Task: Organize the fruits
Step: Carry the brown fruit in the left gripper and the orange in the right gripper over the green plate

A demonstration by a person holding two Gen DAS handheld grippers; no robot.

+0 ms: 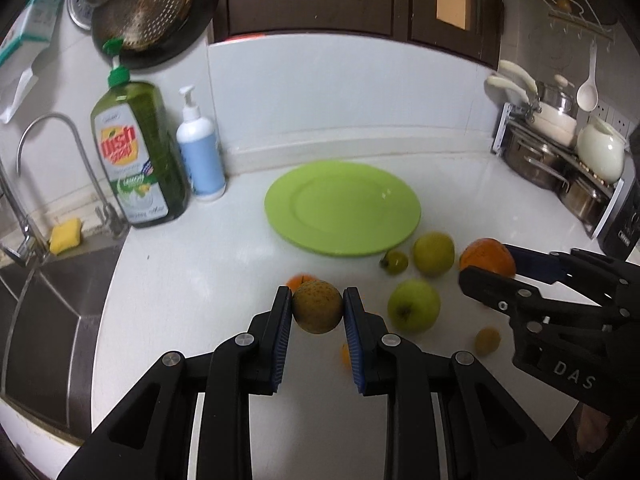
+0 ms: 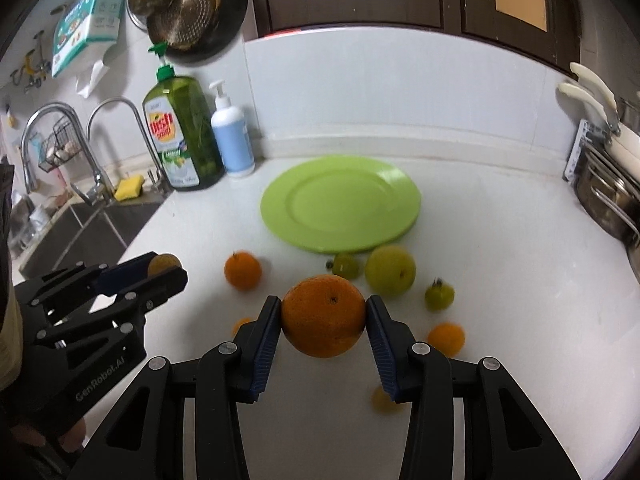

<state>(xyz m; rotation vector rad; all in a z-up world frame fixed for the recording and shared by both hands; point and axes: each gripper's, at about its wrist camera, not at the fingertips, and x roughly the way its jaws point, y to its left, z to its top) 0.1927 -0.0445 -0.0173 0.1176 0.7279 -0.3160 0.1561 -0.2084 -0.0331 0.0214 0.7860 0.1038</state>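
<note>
left hand-held gripper grips a brownish fruit, right hand-held gripper an orange; green plate at frame centre, bare worktop at its left.

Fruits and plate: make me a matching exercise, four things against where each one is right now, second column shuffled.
Things:
1. big orange
2. brown-speckled fruit
3. green plate
4. yellow sponge

Places:
A. by the sink's edge
B. held in the right gripper
C. on the counter, nothing on it
D. held in the left gripper

Pairs: 1-B, 2-D, 3-C, 4-A
</note>
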